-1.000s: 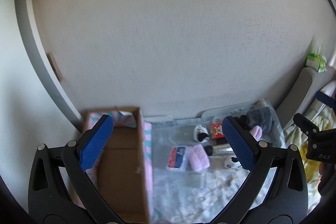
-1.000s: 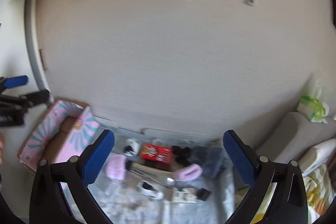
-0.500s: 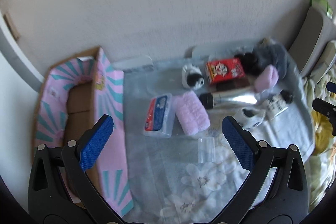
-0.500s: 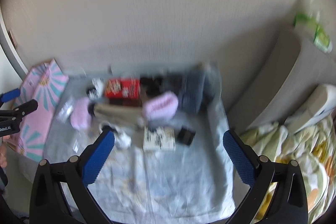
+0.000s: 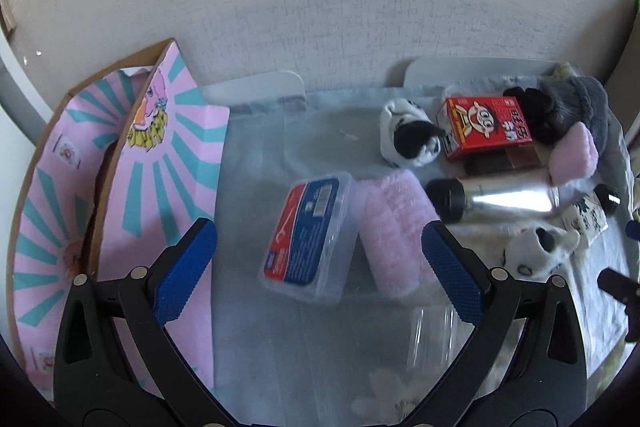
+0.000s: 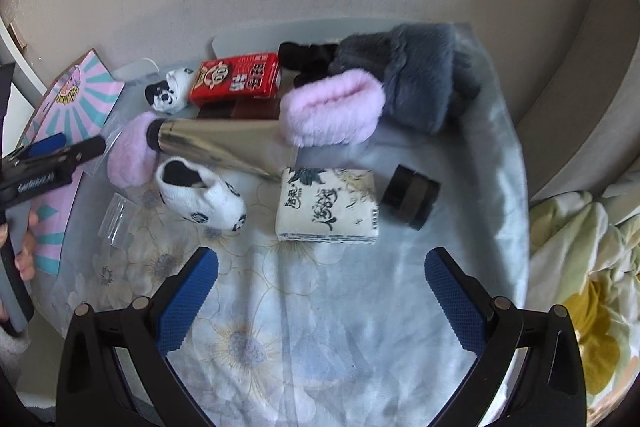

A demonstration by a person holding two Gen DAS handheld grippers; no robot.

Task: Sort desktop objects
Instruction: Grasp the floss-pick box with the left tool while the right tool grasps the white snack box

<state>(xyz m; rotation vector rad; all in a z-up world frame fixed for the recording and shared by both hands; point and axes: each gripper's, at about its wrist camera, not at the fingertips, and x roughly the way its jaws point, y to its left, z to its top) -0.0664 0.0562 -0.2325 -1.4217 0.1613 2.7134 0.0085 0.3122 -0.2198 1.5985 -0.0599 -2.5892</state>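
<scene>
Closer now: empty pink carton (image 5: 132,187).

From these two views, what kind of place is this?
Probably a bedroom at home: a floral bed quilt beside a small cloth-covered table, with socks and fluffy cuffs on it.

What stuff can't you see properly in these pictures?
- Inside of the pink box: left wrist view, hidden by its own flaps.
- Brown thing under the red carton: both views, mostly covered.
- Clear plastic piece: left wrist view, see-through, partly behind the left claw.
- Black bundle: right wrist view, too dark to identify.
</scene>
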